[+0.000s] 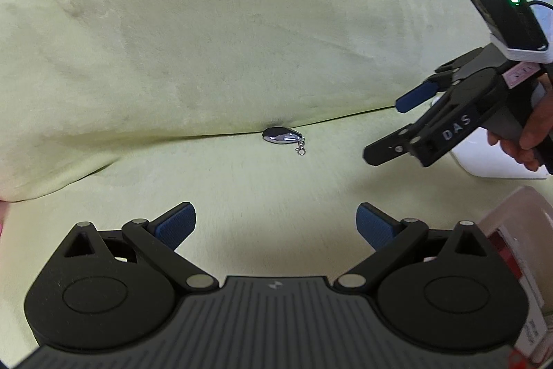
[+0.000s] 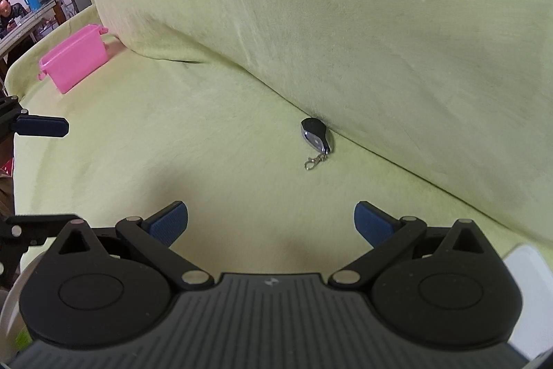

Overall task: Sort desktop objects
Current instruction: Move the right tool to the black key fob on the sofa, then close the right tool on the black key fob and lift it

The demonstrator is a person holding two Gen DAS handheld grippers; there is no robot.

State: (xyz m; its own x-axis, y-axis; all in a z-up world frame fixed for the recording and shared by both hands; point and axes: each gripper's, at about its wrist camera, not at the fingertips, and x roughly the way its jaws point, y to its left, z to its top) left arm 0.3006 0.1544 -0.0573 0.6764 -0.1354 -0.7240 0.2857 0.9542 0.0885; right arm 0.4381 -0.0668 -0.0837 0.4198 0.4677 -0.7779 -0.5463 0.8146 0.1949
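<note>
Approach step: your right gripper and left gripper both hover released, empty. Next, you lower the right one around the key fob lying against the cushion.

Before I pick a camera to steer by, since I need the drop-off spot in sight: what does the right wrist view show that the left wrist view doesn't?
Only the right wrist view shows the pink bin at the far left of the green cover, and a cluttered room beyond it.

Only the left wrist view shows the whole right gripper, open, with a hand on its handle, plus a red-and-white box.

Both show the key fob in the cushion crease and the open left gripper.
</note>
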